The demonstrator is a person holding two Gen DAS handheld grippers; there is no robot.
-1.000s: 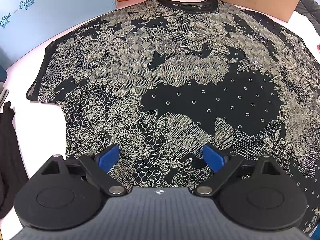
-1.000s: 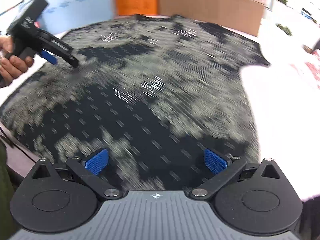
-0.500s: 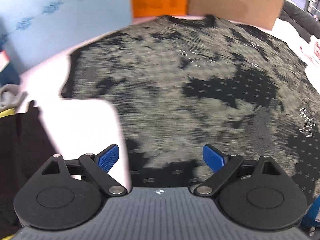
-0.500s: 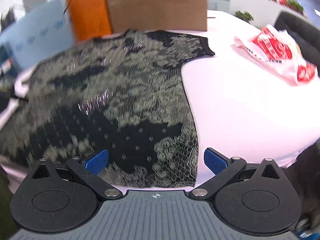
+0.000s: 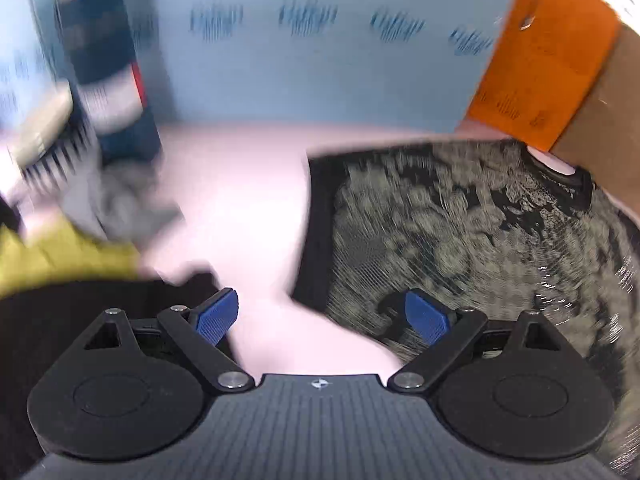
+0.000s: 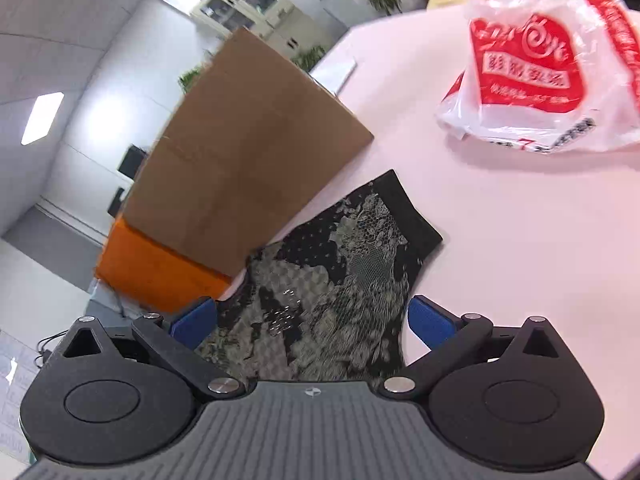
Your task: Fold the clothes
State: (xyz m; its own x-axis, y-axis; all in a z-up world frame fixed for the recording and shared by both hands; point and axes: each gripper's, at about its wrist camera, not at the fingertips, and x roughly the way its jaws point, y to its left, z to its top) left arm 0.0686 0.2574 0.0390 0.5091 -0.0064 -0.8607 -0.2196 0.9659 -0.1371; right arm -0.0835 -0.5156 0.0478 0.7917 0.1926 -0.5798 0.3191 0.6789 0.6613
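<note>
Left wrist view, blurred: the lace-print black top (image 5: 460, 232) lies spread flat on the pink table (image 5: 240, 200), its neckline against the cardboard box (image 5: 600, 152). The left gripper (image 5: 322, 316) hangs with jaws apart at the top's left sleeve edge, the right gripper (image 6: 312, 322) likewise apart over the right sleeve, probably each lining up a side to grip for a fold.

Swung leftward: left gripper (image 5: 322, 316) now over bare pale-pink table (image 5: 248, 200), black lace-print shirt (image 5: 460, 232) pushed to frame right. Swung rightward: right gripper (image 6: 312, 320), red-and-white plastic bag (image 6: 540, 68) now upper right.
</note>
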